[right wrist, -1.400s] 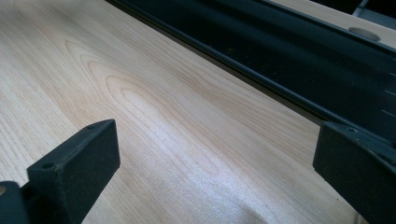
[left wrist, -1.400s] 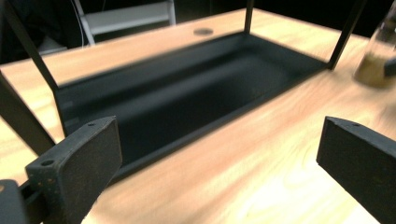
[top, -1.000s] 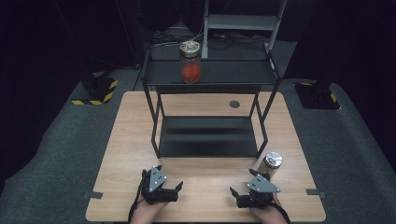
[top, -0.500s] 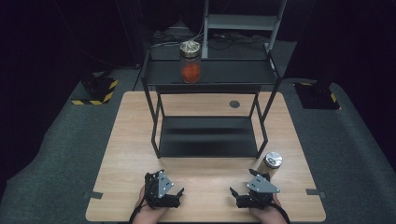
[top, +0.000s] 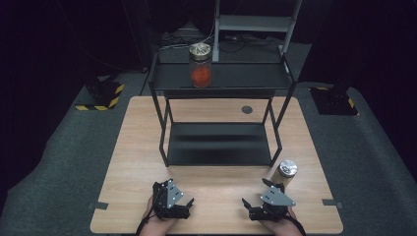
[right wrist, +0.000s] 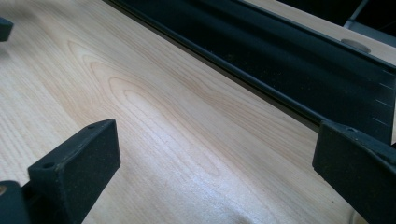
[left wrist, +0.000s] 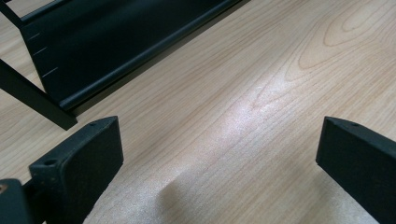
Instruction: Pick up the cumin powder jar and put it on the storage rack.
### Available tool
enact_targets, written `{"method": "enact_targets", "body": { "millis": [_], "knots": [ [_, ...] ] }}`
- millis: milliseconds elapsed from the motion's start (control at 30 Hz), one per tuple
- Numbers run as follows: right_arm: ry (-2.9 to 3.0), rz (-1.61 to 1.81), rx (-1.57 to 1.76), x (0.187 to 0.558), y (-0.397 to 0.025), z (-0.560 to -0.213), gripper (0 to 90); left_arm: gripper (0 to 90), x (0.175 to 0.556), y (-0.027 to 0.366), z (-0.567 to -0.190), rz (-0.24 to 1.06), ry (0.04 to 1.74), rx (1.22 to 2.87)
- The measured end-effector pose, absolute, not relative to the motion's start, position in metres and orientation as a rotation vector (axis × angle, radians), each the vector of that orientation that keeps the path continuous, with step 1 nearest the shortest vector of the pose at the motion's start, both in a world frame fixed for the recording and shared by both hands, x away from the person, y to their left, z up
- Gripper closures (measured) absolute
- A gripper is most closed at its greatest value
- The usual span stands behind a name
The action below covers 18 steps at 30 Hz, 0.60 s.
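Canister (top: 285,173) with a silver lid stands at the lower right of the high view, on the table (top: 216,196) just beside and above the right gripper (top: 253,206), apart from it. It is the nearest thing to either gripper, so I take it as the likely pick. Right gripper has not moved over the last second; its jaws stand wide apart over bare wood, empty.

Left gripper (top: 186,204) at lower centre-left has shifted a little toward the middle and turned, now pointing right, jaws also spread wide with nothing between them. That small shuffle reads as settling into a start pose, not a reach.

Black rack (top: 219,147) fills the frame's centre. On its top shelf, upper centre, stands a jar (top: 200,66) with something red inside, well apart from both grippers and unchanged.
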State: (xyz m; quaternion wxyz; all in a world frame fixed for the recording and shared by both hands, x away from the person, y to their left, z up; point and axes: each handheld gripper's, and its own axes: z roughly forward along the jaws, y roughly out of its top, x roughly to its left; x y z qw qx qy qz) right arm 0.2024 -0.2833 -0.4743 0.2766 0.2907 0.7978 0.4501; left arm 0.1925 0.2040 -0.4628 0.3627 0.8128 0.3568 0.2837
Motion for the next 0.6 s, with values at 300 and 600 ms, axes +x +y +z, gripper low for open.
{"method": "enact_targets", "body": {
  "millis": [300,600],
  "knots": [
    [2.099,1.298,0.726,0.197,-0.295,-0.471,0.0,1.0,0.194,0.202,-0.462,0.725,0.903,2.112],
    [2.043,1.33,0.701,0.192,-0.299,-0.458,0.0,1.0,0.192,0.2,-0.462,0.741,0.879,2.128]
  ]
}}
